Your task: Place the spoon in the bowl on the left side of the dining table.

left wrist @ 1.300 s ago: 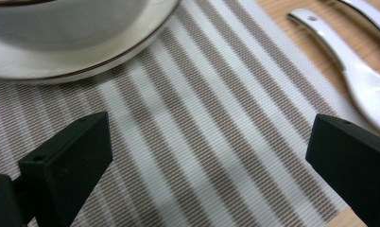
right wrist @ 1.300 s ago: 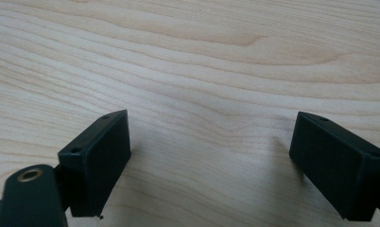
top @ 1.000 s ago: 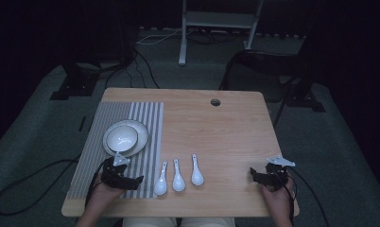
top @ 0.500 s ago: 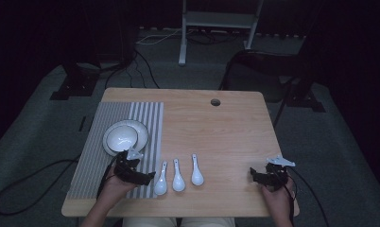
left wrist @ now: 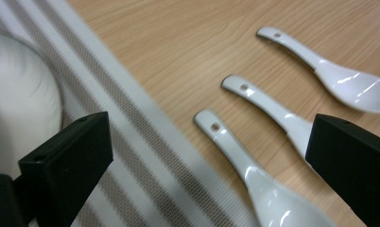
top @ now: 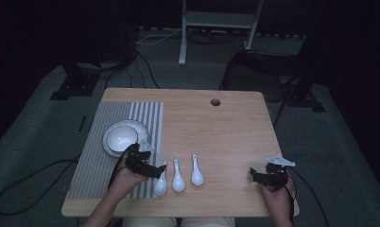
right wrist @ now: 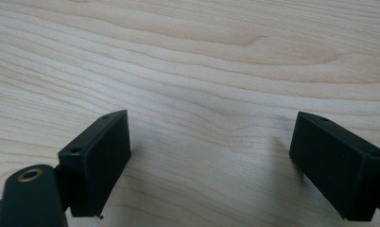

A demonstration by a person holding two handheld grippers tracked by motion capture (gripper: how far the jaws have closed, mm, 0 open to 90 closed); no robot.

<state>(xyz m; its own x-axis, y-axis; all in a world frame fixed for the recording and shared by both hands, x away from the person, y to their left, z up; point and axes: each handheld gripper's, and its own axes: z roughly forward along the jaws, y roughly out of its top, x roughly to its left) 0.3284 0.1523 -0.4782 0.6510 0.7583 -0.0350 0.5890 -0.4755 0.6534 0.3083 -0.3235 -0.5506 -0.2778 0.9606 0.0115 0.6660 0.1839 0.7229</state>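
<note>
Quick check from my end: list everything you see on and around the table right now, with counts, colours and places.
Table: 1, light wood, centre.
Mat: 1, grey and white stripes, table's left part.
Bowl: 1, white, on the mat.
Spoons: 3, white, side by side right of the mat, near edge.
Hole: 1, dark, table's far edge.
Stand: 1, pale, floor beyond the table.
Cables: dark, on the floor.
Left gripper: black, open, by the leftmost spoon.
Right gripper: black, open, over bare wood at the right.
</note>
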